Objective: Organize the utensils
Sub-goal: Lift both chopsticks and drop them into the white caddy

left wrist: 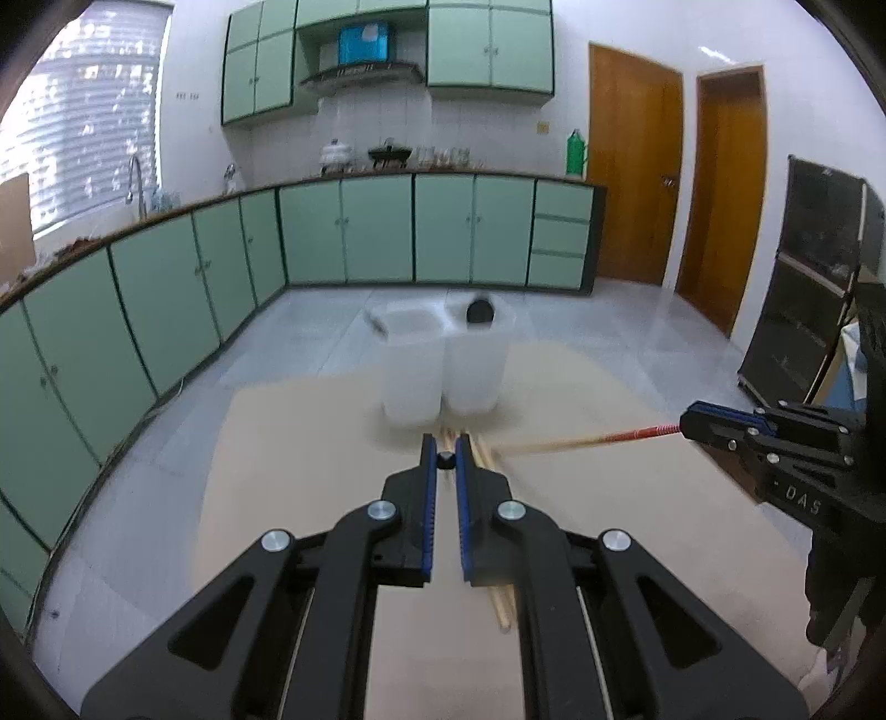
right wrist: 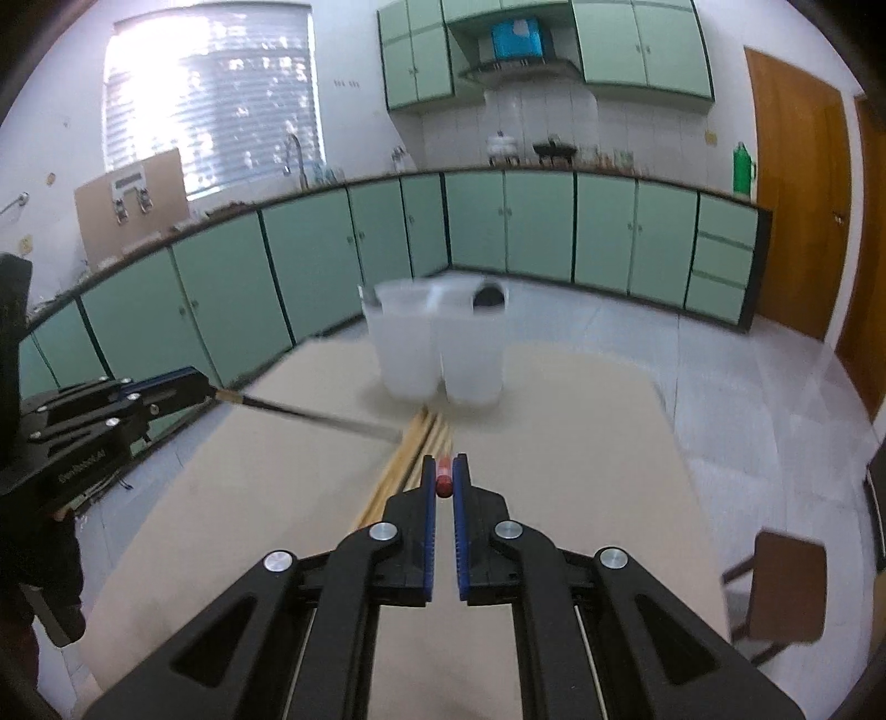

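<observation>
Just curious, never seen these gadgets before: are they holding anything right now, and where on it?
Yes, each holds one chopstick by its end. The left tool pinches a dark-tipped chopstick; the right tool pinches a red-ended chopstick.

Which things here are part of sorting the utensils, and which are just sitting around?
Part of the job:
- red-ended chopstick held by the right gripper
- dark chopstick held by the left gripper
- loose wooden chopsticks on the table
- two translucent containers

Just lying about:
- green thermos
- blue box
- wooden chair
</observation>
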Demonstrator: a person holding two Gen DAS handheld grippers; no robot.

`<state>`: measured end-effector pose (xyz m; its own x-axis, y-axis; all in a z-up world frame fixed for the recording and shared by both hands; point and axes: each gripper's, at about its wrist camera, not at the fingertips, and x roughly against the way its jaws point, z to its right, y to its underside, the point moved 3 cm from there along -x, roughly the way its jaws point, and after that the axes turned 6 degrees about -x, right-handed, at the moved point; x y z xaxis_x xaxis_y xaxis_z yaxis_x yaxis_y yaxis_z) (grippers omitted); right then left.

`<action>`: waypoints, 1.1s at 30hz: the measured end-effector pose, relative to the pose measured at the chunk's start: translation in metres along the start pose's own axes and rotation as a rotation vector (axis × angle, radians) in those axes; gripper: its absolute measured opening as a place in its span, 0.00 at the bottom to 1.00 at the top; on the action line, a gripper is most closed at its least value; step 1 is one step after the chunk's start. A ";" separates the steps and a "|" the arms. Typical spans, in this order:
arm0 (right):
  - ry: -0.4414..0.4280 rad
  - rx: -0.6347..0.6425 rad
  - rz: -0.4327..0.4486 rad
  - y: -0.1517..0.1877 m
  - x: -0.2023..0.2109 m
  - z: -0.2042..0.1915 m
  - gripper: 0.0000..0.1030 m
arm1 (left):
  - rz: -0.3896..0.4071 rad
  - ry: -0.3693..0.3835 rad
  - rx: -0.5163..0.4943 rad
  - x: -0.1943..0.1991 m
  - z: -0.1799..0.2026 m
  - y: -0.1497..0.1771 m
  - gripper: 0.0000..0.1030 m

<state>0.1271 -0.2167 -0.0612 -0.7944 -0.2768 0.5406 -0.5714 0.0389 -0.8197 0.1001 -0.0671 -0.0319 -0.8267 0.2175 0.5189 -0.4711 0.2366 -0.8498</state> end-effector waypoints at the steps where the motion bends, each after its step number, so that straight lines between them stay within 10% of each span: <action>1: -0.007 0.003 0.006 -0.008 0.001 0.001 0.06 | 0.012 0.006 -0.005 0.001 0.000 -0.007 0.06; 17: -0.089 0.036 0.070 -0.133 -0.007 0.004 0.05 | 0.146 0.065 -0.002 -0.008 -0.015 -0.091 0.06; 33: -0.009 0.045 0.170 -0.214 -0.069 0.009 0.05 | 0.361 -0.087 -0.018 -0.066 -0.028 -0.194 0.05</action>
<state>0.3055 -0.2142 0.0754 -0.8769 -0.2786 0.3918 -0.4189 0.0428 -0.9070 0.2545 -0.1012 0.1010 -0.9621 0.2088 0.1756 -0.1397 0.1759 -0.9744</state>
